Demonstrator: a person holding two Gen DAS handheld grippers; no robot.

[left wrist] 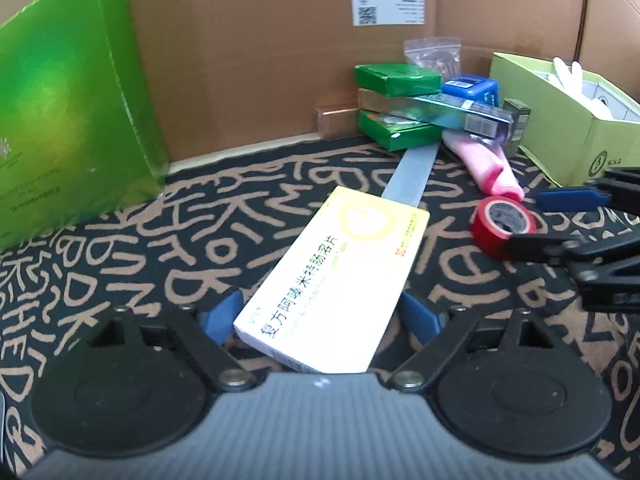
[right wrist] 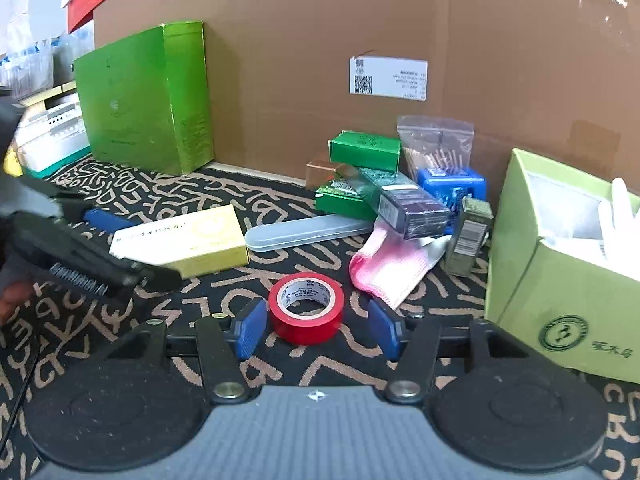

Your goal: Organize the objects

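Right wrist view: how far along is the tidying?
Done: little shows. The light green box holds white items only. In hand: open right claw flanks the red tape; open left claw flanks the yellow box. Left: pink sock, stacked boxes.

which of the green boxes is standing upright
The big green box at the left, standing against the cardboard wall. The two small green boxes lie flat in the pile.

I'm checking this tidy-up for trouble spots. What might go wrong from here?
1. The left gripper stands open around the yellow box; its far end rests on the grey case, so closing may tilt it.
2. The right gripper straddles the red tape, which might roll away.
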